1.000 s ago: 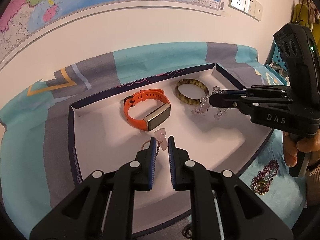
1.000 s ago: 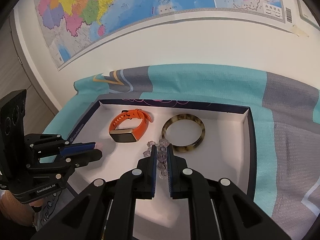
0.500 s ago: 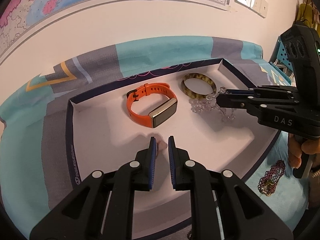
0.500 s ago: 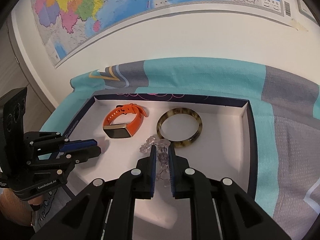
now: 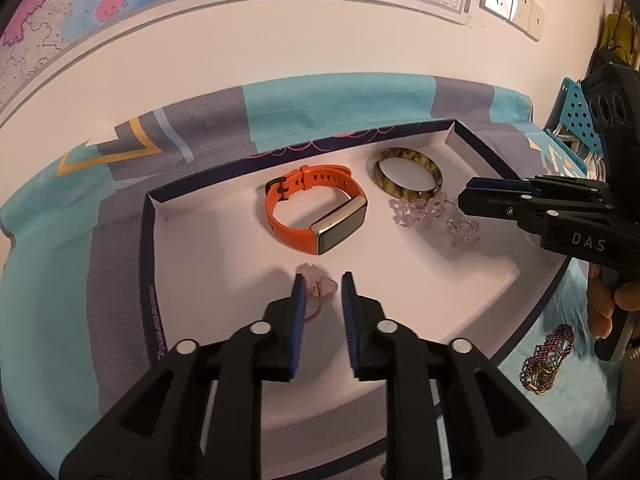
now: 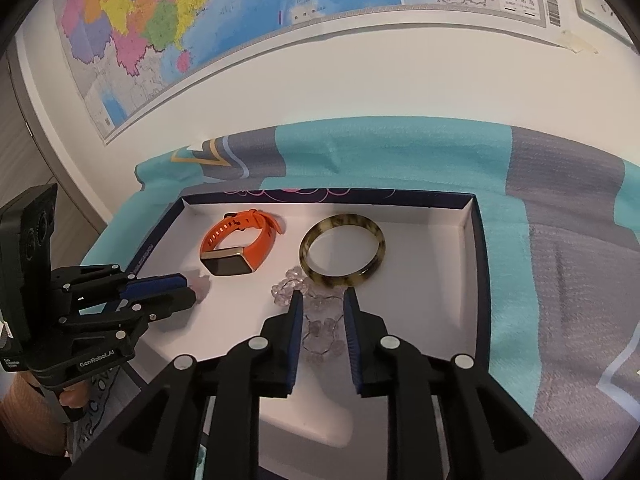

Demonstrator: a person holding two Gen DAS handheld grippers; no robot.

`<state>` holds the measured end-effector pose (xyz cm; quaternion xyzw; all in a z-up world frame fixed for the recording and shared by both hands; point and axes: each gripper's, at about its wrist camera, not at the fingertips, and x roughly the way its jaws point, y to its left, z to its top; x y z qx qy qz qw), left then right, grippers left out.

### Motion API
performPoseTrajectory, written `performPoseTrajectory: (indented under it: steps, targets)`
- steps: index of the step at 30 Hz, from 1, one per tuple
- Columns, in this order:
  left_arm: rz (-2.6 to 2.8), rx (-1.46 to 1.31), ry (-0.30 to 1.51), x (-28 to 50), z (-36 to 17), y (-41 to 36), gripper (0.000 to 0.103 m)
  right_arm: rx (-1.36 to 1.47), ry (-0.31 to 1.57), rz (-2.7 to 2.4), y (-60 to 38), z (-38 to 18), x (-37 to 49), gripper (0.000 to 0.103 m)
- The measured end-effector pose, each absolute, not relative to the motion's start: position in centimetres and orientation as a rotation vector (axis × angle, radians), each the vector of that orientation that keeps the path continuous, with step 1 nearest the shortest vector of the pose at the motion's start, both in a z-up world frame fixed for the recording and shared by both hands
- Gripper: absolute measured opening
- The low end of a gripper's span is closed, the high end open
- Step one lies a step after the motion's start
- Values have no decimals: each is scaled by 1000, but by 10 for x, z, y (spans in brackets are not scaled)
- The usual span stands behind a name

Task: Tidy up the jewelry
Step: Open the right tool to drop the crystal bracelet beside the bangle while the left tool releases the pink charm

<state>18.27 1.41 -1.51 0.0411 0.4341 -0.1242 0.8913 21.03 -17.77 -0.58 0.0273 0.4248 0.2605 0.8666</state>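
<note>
A shallow white tray (image 5: 192,240) with a dark rim lies on a teal and grey cloth (image 5: 344,100) over the tabletop, against a white wall with a map (image 6: 240,12). In the tray, toward its far side, an orange watch (image 5: 316,212) lies left of a mottled brown bangle (image 5: 408,172), the two apart. A clear bead bracelet (image 5: 432,216) rests on the tray floor just in front of the bangle, touching or nearly touching it. The left gripper (image 5: 323,284) points down into the tray's near part, its jaws opening; between its blue fingers (image 5: 298,300) lies a pink charm (image 5: 316,280) on a thin chain, resting on the tray, and the fingers do not press on it. The right gripper (image 6: 320,300) hangs over the bead bracelet (image 6: 316,312), its jaws also opening; the beads lie between and under its fingers (image 6: 296,312), with gaps on both sides, so they are loose. In the left view the right gripper (image 5: 464,200) comes in from the right edge, its tip at the beads, with a hand (image 5: 608,300) on its handle. Outside the tray, on the cloth at the right, lies a purple bead chain (image 5: 548,356). Two wall sockets (image 5: 512,0) sit high on the wall.
</note>
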Motion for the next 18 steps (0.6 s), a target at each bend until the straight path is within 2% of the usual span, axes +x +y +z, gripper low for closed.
performPoseTrajectory:
  steps: [7, 10, 12, 18]
  targets:
    - [-259, 54, 858, 168, 1, 23, 26, 72, 877, 546, -182, 1, 204, 20]
    - [-262, 33, 824, 156, 11, 28, 33, 71, 857, 556, -185, 8, 195, 26]
    - [-246, 27, 790, 146, 19, 33, 38, 76, 841, 568, -188, 12, 188, 36]
    - [-212, -14, 716, 116, 38, 56, 41, 80, 805, 591, -195, 25, 167, 38]
